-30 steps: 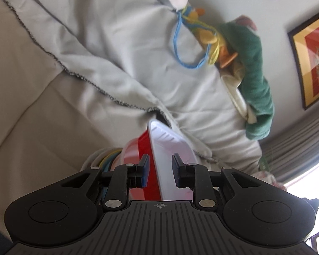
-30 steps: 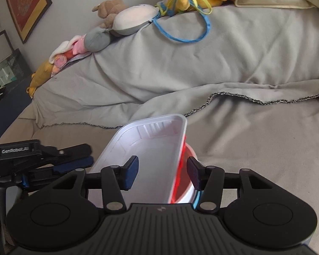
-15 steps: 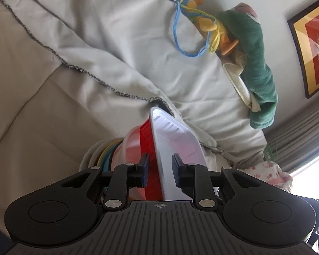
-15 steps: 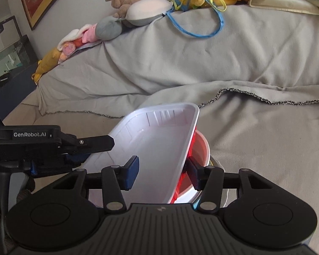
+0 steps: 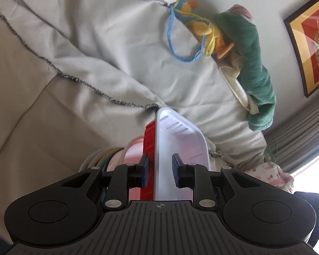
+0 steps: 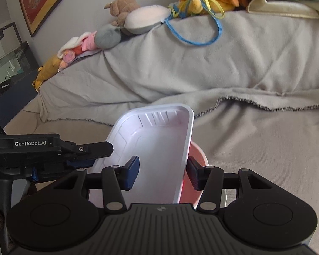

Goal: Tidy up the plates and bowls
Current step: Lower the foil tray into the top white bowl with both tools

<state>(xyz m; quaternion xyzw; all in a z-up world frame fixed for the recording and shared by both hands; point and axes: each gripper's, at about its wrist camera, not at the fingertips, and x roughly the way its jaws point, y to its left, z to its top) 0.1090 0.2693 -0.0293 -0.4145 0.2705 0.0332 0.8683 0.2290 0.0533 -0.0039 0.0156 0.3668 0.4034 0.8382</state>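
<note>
The white tray (image 6: 159,148) with its red outside sits tilted above the pinkish bowl (image 6: 196,159) on the sofa (image 6: 265,138), its long axis running away from both grippers. The left gripper (image 5: 158,170) straddles its near-side rim, the right gripper (image 6: 162,173) its opposite rim. Both are part-open, and I cannot tell whether either pinches the wall.

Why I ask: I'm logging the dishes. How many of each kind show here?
White rectangular tray: 1
Pink round bowl: 1
Plates, only yellow and teal rims showing: 2
Total: 4
</note>
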